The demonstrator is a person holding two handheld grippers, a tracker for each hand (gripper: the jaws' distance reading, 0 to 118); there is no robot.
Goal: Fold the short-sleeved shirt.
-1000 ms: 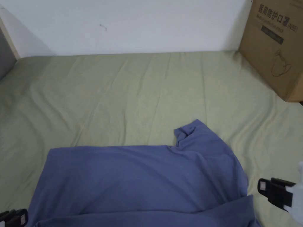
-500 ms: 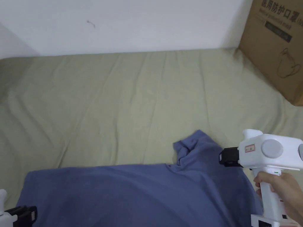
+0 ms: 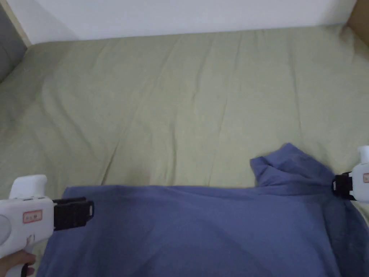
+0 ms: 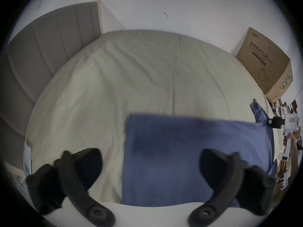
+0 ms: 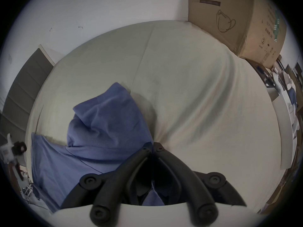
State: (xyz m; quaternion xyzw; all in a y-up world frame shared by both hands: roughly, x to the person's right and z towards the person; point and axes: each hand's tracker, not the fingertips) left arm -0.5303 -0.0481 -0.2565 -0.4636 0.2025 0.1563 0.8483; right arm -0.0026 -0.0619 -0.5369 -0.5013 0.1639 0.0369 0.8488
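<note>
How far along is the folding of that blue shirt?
Early on. The blue shirt lies spread on the green bedsheet, one sleeve sticking out, no finished fold visible. The right gripper is shut on cloth by that sleeve; the left gripper is open at the opposite corner. The folding itself remains.

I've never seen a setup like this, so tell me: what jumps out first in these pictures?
A blue shirt lies spread across a pale green bed sheet, one sleeve sticking up toward the wall. A white handheld tool flanks it on each side: the left tongs gape open over the shirt's left edge, while the right tongs are closed where the sleeve meets the sheet. A large cardboard box stands at the bed's far right corner.
</note>
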